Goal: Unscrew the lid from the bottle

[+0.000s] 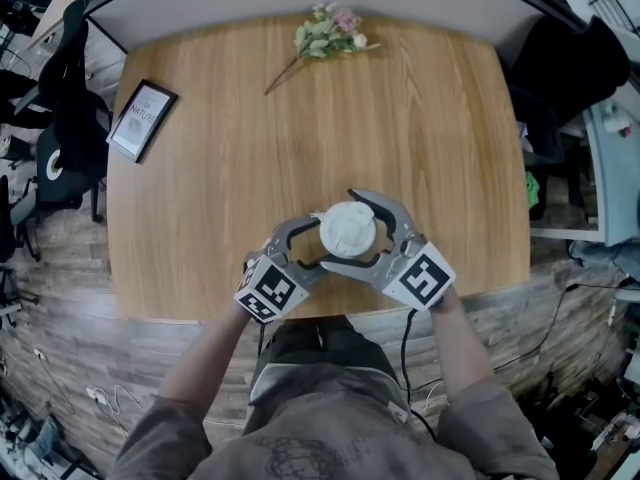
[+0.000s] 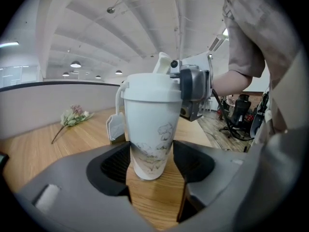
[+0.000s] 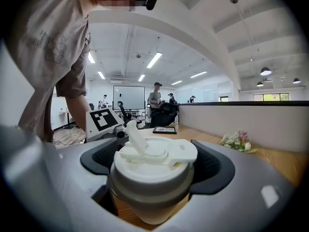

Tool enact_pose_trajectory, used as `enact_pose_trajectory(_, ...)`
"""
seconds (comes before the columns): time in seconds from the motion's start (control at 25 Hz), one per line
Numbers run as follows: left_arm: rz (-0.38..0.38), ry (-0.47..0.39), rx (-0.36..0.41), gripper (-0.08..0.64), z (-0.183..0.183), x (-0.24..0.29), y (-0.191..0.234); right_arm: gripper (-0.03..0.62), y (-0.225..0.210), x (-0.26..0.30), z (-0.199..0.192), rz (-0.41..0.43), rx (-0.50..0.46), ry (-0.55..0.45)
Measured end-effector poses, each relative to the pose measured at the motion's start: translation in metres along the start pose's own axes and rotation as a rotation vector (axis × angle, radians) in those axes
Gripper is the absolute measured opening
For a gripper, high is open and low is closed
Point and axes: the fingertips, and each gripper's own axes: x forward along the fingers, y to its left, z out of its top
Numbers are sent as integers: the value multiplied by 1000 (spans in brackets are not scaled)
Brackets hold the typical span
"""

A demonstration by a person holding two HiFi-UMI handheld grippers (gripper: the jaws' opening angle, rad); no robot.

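Well beyond bottle (image 1: 347, 230): flowers (image 1: 330, 33), framed card (image 1: 141, 119).

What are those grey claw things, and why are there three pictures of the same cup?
The grey claws are two hand-held grippers; a person holds one in each hand. One picture comes from a camera on the person's head, looking down. The other two come from cameras riding on the grippers. The left gripper grips the white bottle low down; the right gripper clamps its lid. The bottle stands on a wooden table, with flowers and a framed card farther away.
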Motion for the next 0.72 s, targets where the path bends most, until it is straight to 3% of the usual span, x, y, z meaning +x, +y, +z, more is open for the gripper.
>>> enact_pose_trajectory(0.4,74,41,-24,256,7,-17,6,482,-6,-4,37,-64,10,-74)
enact_pose_trajectory(0.56,153,43,6,231,26,-45,13,482,-11,-14,65,-117,7,-94)
enact_pose_trajectory(0.72,210,-1,-17,211,58,-75,22,482,-15,-29,100,-158,7,-127)
